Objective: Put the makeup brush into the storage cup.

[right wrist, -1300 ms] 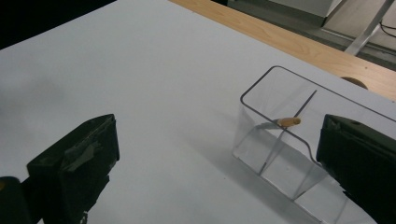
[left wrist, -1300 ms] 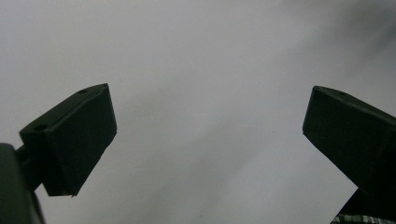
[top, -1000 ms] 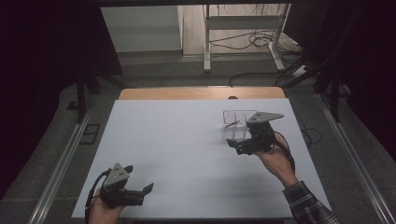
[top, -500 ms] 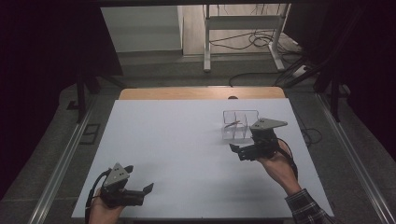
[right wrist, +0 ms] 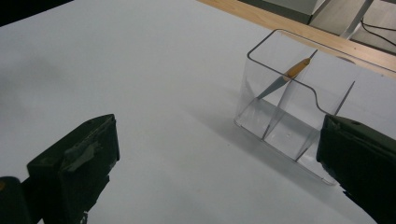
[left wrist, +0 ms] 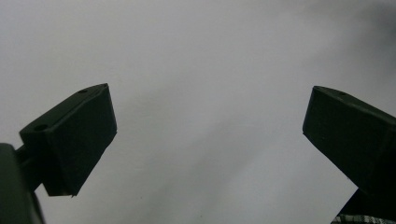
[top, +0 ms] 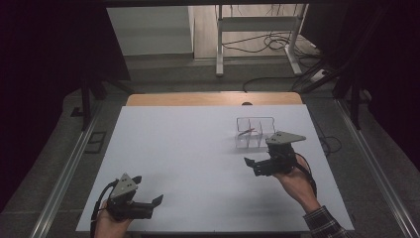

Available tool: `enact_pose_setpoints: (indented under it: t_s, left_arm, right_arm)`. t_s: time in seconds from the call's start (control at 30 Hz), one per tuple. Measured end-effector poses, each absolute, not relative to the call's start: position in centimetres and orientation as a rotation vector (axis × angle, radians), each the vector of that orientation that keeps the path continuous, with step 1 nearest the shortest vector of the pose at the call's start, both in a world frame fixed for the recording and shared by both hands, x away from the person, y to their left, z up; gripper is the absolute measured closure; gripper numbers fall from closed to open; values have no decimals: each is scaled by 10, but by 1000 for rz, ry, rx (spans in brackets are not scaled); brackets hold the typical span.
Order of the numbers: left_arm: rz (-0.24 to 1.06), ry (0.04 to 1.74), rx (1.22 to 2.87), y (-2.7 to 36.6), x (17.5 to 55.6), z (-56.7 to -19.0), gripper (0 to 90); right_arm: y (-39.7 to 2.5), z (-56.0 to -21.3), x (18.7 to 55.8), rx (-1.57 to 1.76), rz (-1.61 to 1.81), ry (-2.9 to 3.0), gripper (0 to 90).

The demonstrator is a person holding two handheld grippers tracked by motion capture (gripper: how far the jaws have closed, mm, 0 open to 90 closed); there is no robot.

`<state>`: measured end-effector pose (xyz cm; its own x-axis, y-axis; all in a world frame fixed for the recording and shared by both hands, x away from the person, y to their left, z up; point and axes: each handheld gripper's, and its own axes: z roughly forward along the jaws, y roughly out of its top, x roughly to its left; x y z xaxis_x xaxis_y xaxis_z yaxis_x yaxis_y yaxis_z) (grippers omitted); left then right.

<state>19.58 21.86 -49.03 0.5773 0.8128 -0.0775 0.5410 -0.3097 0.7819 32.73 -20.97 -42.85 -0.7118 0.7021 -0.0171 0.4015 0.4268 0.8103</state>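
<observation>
A clear plastic organiser point(top: 255, 131) point(right wrist: 289, 102) with several compartments stands on the white table point(top: 188, 148), right of centre. A thin pencil-like stick point(top: 246, 132) point(right wrist: 286, 76), orange at its top and grey lower down, leans inside the organiser's left compartment. My right gripper point(top: 251, 167) point(right wrist: 215, 154) hovers just in front of the organiser, open, with nothing between its fingers. Near the table's front left corner my left gripper point(top: 147, 189) point(left wrist: 205, 126) stands open over bare white surface.
A wooden strip point(top: 213, 99) runs along the table's far edge. Beyond it stand a white metal frame point(top: 257, 34) and cables point(top: 257, 47) on the floor. Metal rails point(top: 64, 178) flank the table on both sides.
My right gripper has drawn back from the organiser toward the person, with open jaws. The stick stays in the organiser. The left gripper has not moved.
</observation>
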Motion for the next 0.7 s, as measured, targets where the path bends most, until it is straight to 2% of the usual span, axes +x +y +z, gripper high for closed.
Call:
enact_pose_setpoints:
  t_s: [0.7]
  left_arm:
    - [426,1073,1999,218,195,-490,33]
  right_arm:
    - [-215,-438,314,987,1225,2344,0]
